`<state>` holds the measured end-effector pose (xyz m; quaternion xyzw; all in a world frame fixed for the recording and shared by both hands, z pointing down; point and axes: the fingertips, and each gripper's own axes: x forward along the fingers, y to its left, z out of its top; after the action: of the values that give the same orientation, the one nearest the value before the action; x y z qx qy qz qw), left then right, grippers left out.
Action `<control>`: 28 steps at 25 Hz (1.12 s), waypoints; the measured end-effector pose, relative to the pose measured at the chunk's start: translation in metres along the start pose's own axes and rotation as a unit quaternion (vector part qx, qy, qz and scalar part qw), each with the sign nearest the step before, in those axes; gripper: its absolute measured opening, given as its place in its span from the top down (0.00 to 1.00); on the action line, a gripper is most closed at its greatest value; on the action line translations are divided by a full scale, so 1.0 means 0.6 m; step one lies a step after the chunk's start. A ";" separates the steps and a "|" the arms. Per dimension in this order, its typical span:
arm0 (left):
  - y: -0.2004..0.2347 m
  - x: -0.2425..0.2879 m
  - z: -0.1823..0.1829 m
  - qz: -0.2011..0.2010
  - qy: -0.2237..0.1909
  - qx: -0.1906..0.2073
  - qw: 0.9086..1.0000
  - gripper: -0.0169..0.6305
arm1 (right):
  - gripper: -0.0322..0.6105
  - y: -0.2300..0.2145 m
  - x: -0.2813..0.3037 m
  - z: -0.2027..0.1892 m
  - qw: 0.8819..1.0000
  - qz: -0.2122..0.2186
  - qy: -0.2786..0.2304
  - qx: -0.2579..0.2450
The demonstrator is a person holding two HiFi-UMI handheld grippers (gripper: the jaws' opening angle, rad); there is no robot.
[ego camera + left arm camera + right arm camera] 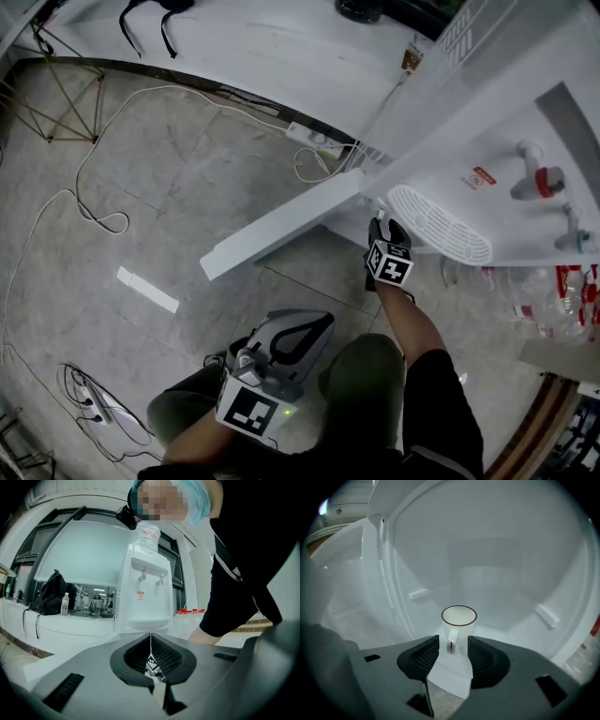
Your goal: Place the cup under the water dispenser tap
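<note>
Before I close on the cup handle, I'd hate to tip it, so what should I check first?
1. Right hand-held gripper open wide enough: ok, the jaws stand apart.
2. Cup upright: ok, it stands on the white floor of the cabinet, rim up.
3. Handle lined up: ok, it faces the gripper and lies between the jaws, with neither pad pressing on it.
4. Cabinet door out of the way: ok, it is swung open.
5. Left hand-held gripper out of the way: ok, it is shut, empty and held back.
6. Drip tray under the taps free: ok, it is bare.
</note>
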<state>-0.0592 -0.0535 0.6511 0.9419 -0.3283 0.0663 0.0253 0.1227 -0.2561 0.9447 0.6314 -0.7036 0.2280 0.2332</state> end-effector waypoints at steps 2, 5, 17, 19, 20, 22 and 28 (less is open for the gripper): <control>0.005 0.002 0.002 0.006 -0.003 -0.007 1.000 0.94 | 0.68 0.001 0.016 -0.001 1.000 -0.007 0.007 -0.011; 0.015 0.008 0.004 0.013 -0.009 -0.012 1.000 0.94 | 0.68 0.000 0.033 -0.007 0.999 -0.021 0.024 -0.013; 0.048 0.034 0.004 0.031 -0.012 -0.018 0.999 0.94 | 0.81 -0.007 0.054 -0.018 0.998 -0.028 0.047 -0.012; 0.054 0.035 0.004 0.037 -0.012 -0.019 0.999 0.94 | 0.82 -0.011 0.054 -0.016 0.999 -0.025 0.044 -0.003; 0.056 0.036 0.004 0.040 -0.012 -0.019 0.999 0.94 | 0.82 -0.012 0.054 -0.015 0.999 -0.021 0.042 -0.003; 0.059 0.038 0.006 0.042 -0.014 -0.017 0.999 0.94 | 0.82 -0.013 0.052 -0.010 0.999 -0.008 0.037 -0.004; 0.059 0.047 0.004 0.034 -0.009 -0.014 0.999 0.94 | 0.83 -0.002 0.039 0.006 0.998 0.046 0.033 0.020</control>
<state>-0.0590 -0.0990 0.6528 0.9303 -0.3614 0.0538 0.0329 0.1217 -0.2767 0.9561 0.5950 -0.7192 0.2732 0.2326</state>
